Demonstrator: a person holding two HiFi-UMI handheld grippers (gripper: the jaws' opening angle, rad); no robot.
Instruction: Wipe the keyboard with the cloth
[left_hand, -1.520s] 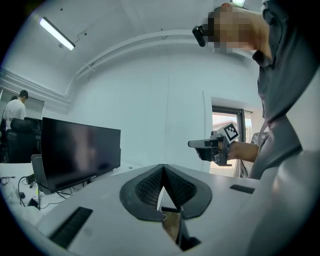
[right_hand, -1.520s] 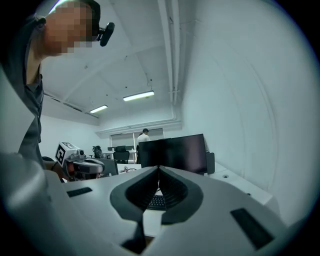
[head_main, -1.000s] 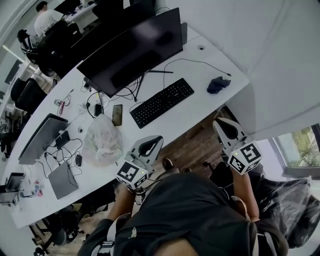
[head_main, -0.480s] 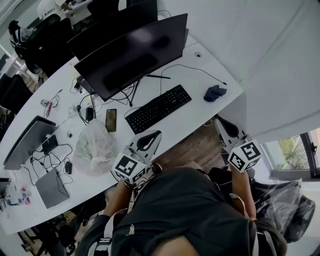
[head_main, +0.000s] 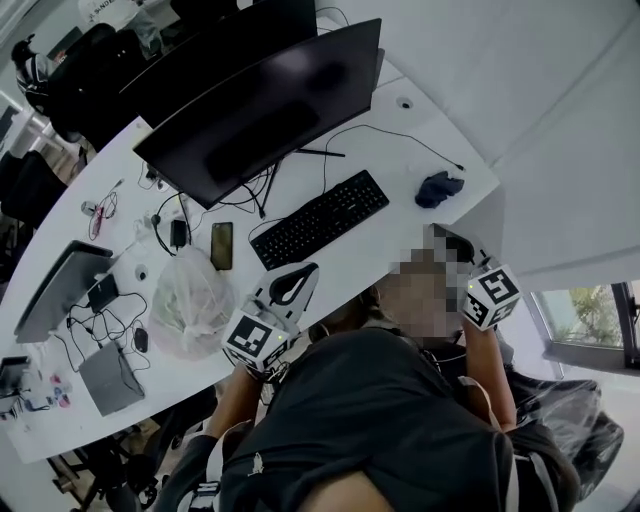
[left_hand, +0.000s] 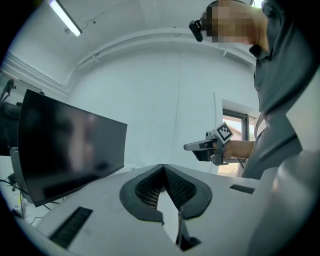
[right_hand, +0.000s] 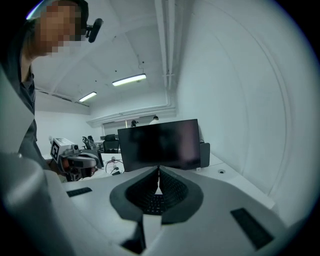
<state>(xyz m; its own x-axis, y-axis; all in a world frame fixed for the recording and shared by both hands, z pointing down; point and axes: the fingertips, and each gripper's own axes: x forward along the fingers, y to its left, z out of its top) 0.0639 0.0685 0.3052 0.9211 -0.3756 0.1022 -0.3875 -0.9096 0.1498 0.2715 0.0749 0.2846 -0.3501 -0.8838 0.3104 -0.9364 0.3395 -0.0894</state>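
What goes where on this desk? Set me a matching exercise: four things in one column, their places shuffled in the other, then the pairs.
Things
1. keyboard
2. cloth
3. phone
4. plastic bag

Places (head view)
A. at the right end of the desk
B. just left of the left gripper
C. in front of the right half of the monitor
D. lying flat, left of the keyboard and above the bag

Pairs: 1-C, 2-A, 3-D, 4-B

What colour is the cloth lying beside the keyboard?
The cloth is dark blue; the head view shows it best.
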